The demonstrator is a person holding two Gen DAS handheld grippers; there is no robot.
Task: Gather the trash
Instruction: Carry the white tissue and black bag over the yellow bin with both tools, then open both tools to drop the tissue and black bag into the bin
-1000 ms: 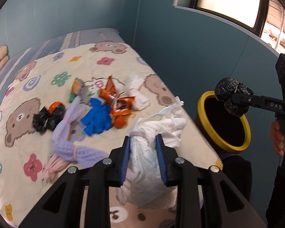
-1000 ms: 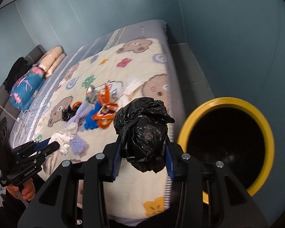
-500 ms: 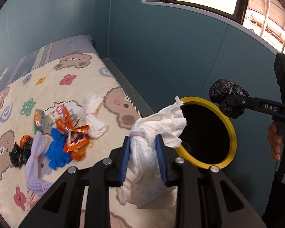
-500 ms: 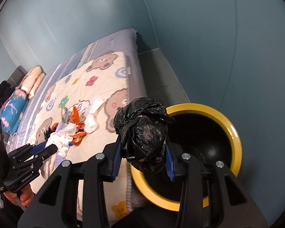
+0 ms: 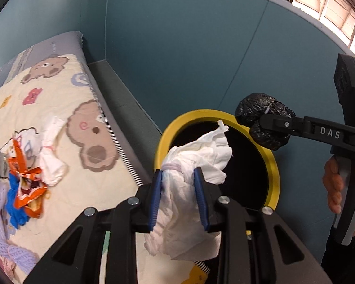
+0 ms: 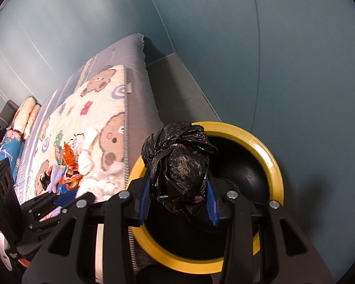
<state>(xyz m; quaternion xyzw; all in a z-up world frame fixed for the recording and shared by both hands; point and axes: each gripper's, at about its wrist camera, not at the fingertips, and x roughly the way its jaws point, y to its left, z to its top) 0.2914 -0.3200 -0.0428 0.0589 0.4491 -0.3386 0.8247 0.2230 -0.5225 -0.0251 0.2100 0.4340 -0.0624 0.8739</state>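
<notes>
My left gripper (image 5: 178, 198) is shut on a crumpled white tissue wad (image 5: 196, 156) and holds it at the near rim of the yellow-rimmed black bin (image 5: 273, 165). My right gripper (image 6: 178, 198) is shut on a crumpled black plastic bag (image 6: 177, 165) and holds it above the bin's opening (image 6: 274, 165). In the left wrist view the black bag (image 5: 262, 116) hangs over the bin's far rim. More trash lies on the bed: orange wrappers (image 5: 27, 184), a blue glove (image 5: 14, 201), white tissue (image 5: 51, 156) and purple cloth (image 5: 2, 232).
The bed with a bear-print quilt (image 5: 59, 123) lies left of the bin, its edge touching the bin's side. A teal wall (image 5: 201, 59) stands behind the bin. A grey ledge (image 6: 177, 90) runs between bed and wall. Pillows (image 6: 23, 118) lie at the bed's far end.
Both grippers have swung right from over the bed toward the bin. The white wad is now at the bin's rim and the black bag is over its opening.
</notes>
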